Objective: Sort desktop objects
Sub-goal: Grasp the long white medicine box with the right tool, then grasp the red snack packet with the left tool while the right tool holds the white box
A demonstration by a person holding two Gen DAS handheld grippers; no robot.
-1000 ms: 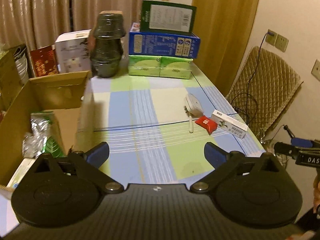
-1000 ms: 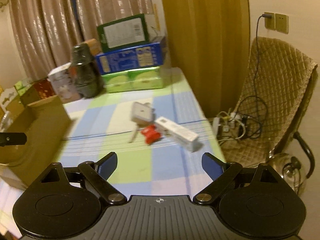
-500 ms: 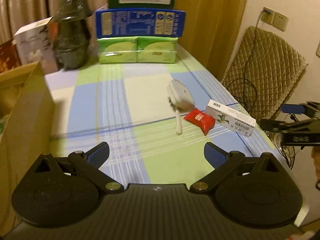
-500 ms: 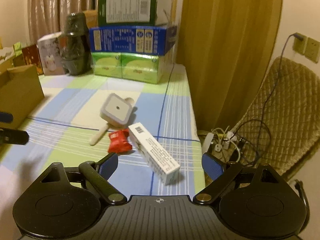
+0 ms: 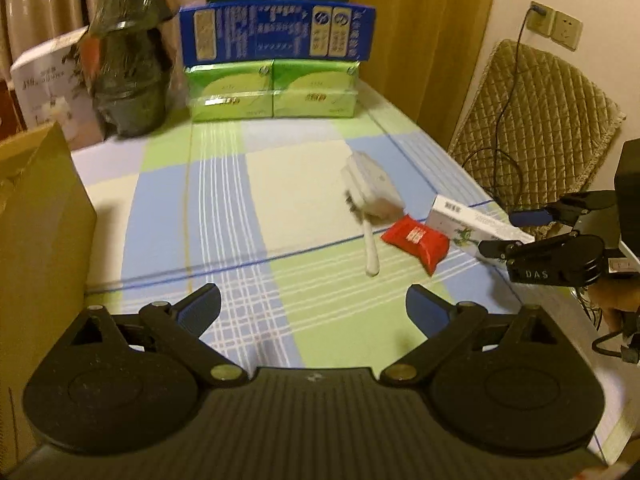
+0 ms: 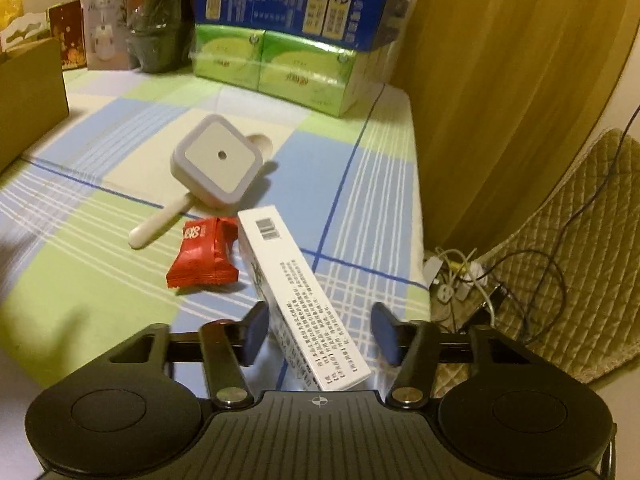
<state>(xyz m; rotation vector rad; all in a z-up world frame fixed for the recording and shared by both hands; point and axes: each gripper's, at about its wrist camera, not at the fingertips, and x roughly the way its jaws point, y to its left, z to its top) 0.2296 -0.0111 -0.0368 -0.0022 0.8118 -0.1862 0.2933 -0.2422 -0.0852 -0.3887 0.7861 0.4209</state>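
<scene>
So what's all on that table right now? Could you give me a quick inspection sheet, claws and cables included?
Surface: checked tablecloth in blue, green and cream.
Job's things: white carton, red packet, white square gadget lying over a white spoon; all near the right edge.
Clutter: stacked boxes, dark wrapped object, cardboard box on the left.
Claws: left claw open, empty, above the cloth; right claw open, straddling the carton, not closed.
Cables: a tangle on the floor; a cord to the wall socket.
Surroundings: curtains, quilted chair.
</scene>
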